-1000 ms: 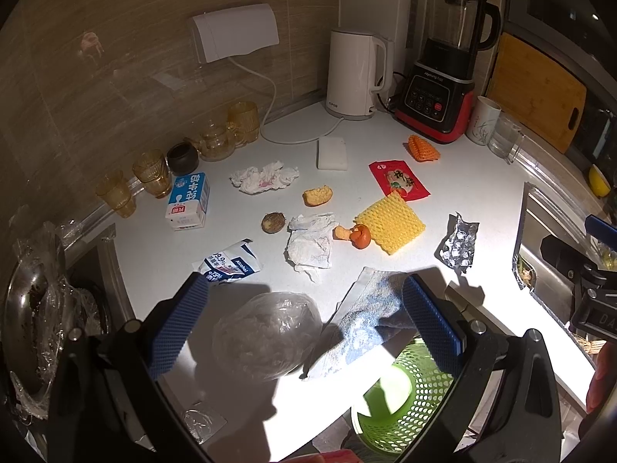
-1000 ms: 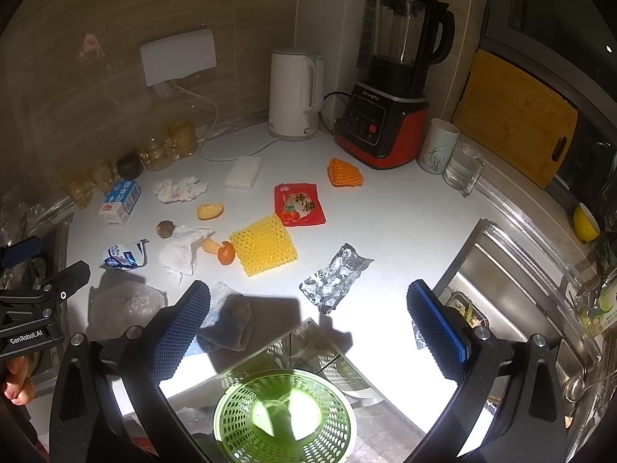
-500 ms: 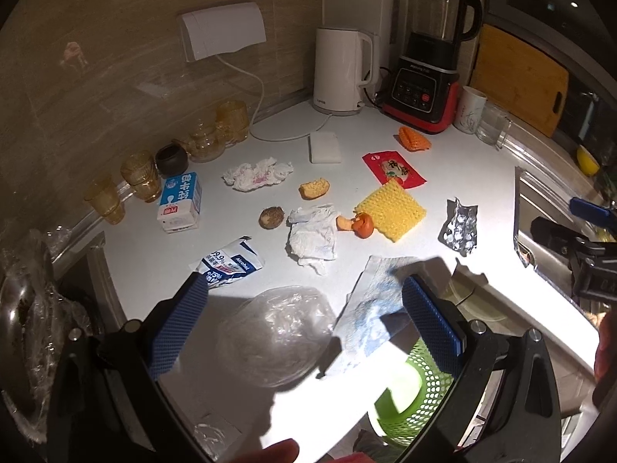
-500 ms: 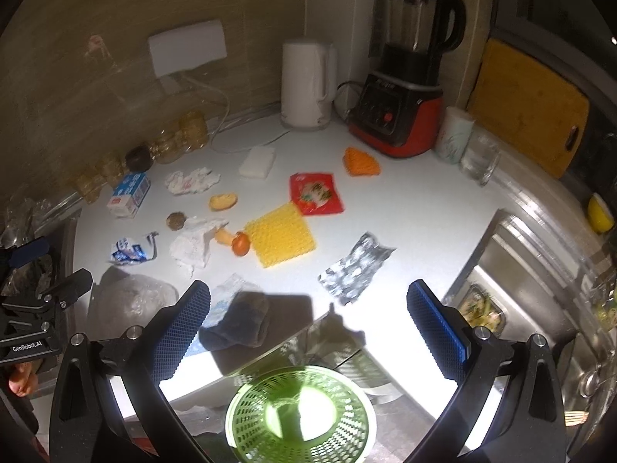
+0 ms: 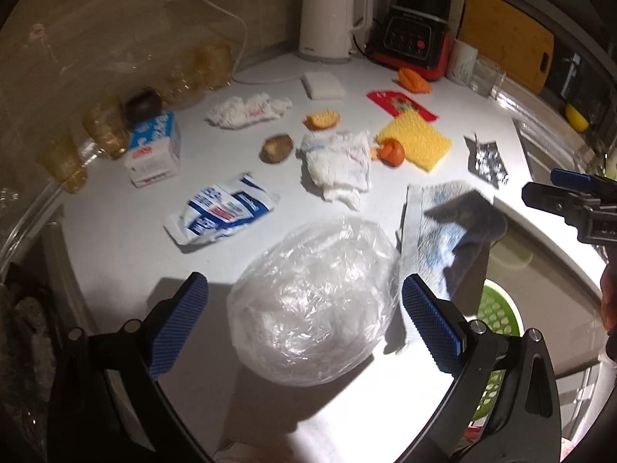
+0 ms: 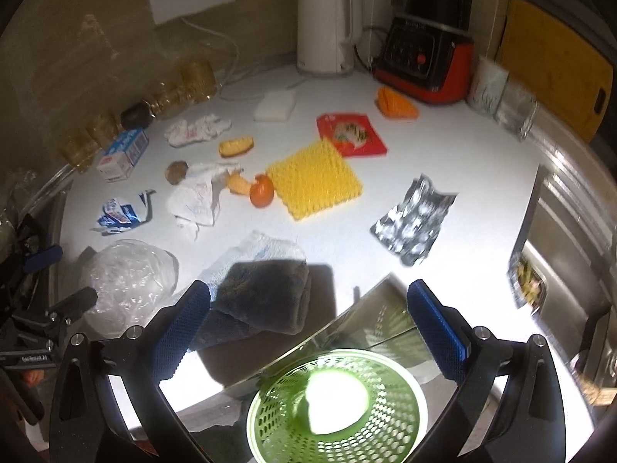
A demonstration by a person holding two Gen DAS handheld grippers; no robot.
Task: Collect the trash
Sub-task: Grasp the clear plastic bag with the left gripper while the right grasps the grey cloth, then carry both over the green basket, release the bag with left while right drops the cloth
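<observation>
Trash lies scattered on the white counter [image 5: 115, 239]. My left gripper [image 5: 304, 320] is open, with the crumpled clear plastic bag [image 5: 312, 301] between its fingers. Beyond it lie a flattened milk pouch [image 5: 219, 212], a white tissue [image 5: 339, 162], a milk carton [image 5: 154, 150], a yellow foam net [image 5: 416, 139] and a foil blister pack [image 5: 486, 162]. My right gripper [image 6: 308, 328] is open and empty above the green mesh bin [image 6: 335, 409], near a folded cloth [image 6: 262, 297]. The plastic bag also shows in the right wrist view [image 6: 127, 277].
A white kettle [image 6: 324, 27], a red blender [image 6: 424, 65], cups and amber glasses [image 5: 104, 127] stand along the back wall. A steel sink [image 6: 567, 231] is at the right. A wooden cutting board [image 6: 559, 65] leans at the back right.
My left gripper has moved down and forward, so the clear plastic bag now sits between its open fingers. My right gripper has dropped lower toward the counter edge and the green bin.
</observation>
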